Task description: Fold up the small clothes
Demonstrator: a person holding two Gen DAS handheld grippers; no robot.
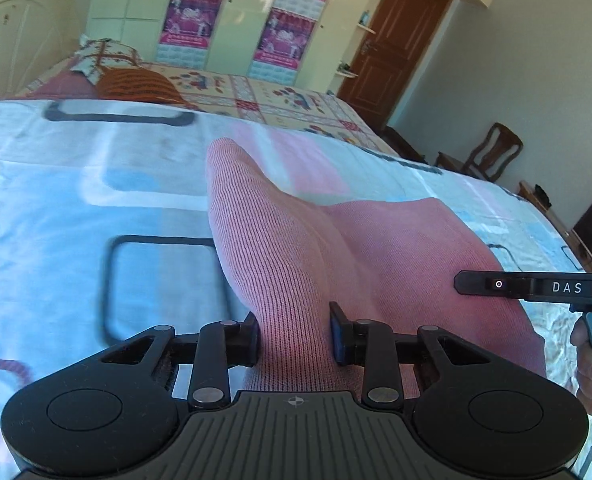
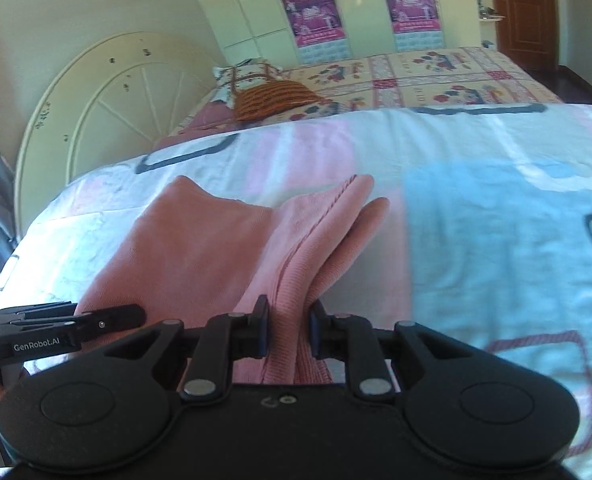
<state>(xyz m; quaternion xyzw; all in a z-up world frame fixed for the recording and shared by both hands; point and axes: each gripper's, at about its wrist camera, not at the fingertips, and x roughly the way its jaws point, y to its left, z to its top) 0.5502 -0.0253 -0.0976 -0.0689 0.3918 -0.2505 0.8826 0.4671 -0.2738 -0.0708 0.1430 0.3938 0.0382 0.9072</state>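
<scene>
Mid-fold, judging by its bunched ridges, the pink knit garment (image 1: 296, 248) lies on the pastel bedspread (image 1: 76, 200), pinched by both left gripper (image 1: 294, 338) and right gripper (image 2: 288, 332), flattening seemingly left.

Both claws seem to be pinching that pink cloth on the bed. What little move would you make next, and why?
Probably carry both grips forward together and lay the held edge down. The left gripper and right gripper each pinch a bunched fold of the pink garment, whose rest lies on the bedspread, so the fold looks unfinished.
</scene>
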